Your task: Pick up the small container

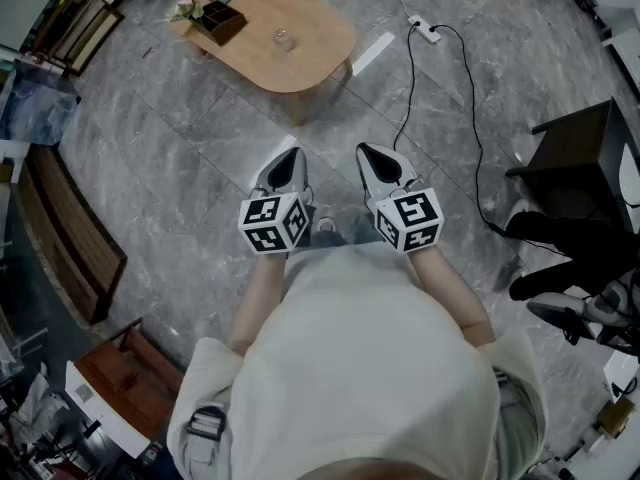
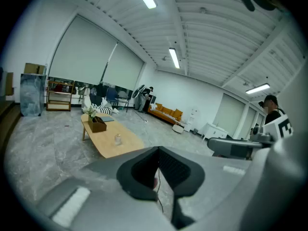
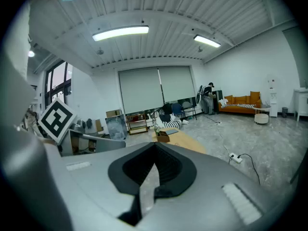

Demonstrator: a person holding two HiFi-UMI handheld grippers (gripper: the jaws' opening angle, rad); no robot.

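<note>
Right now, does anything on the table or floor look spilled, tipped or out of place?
Nothing is spilled or tipped: the jar stands upright on the table, apart from the box. Only the power strip and its cable lie loose across the floor right of the table, where a foot might catch.

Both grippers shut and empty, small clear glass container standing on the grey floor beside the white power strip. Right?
Not quite. The small clear glass container stands on the light wooden oval table, not on the grey floor by the white power strip; the head view shows it. The left gripper and right gripper are shut and empty, as you said.
</note>
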